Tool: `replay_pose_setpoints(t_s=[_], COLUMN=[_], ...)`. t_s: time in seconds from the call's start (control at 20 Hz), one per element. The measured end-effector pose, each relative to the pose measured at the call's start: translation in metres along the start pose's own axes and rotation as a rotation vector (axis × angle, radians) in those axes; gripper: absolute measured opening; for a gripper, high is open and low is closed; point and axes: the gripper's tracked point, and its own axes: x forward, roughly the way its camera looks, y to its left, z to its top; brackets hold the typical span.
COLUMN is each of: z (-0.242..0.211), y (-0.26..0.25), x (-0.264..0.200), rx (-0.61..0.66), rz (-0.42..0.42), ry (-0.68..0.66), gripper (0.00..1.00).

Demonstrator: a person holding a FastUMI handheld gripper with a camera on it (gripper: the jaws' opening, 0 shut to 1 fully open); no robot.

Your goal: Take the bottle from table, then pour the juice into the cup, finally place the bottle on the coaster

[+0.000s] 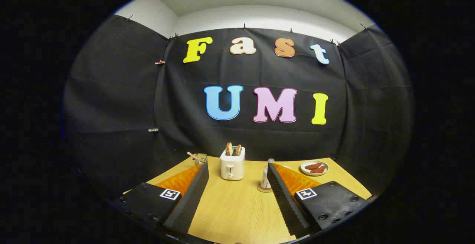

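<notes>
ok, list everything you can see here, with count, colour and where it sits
table: one, light wood, under everything
toaster: one, white, mid-table beyond the fingers, two brown slices sticking out the top
bottle: one, whitish, on a round coaster, partly hidden behind the right finger
cup: one, clear glass, far side, left of the toaster, just past the left fingertip, a stick-like thing in it
plate: one, white, far right of the table, reddish-brown pieces on it
tool: one, black ridged fingers with orange sides, open, holding nothing
</notes>
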Motion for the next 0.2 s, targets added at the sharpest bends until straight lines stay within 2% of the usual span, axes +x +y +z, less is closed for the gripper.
replay_pose_setpoints(t_s=[0.2], z=[-0.0026], y=[0.0024], x=[0.0012], rx=[-0.006], rz=[0.004], ry=[0.01], gripper=[0.97])
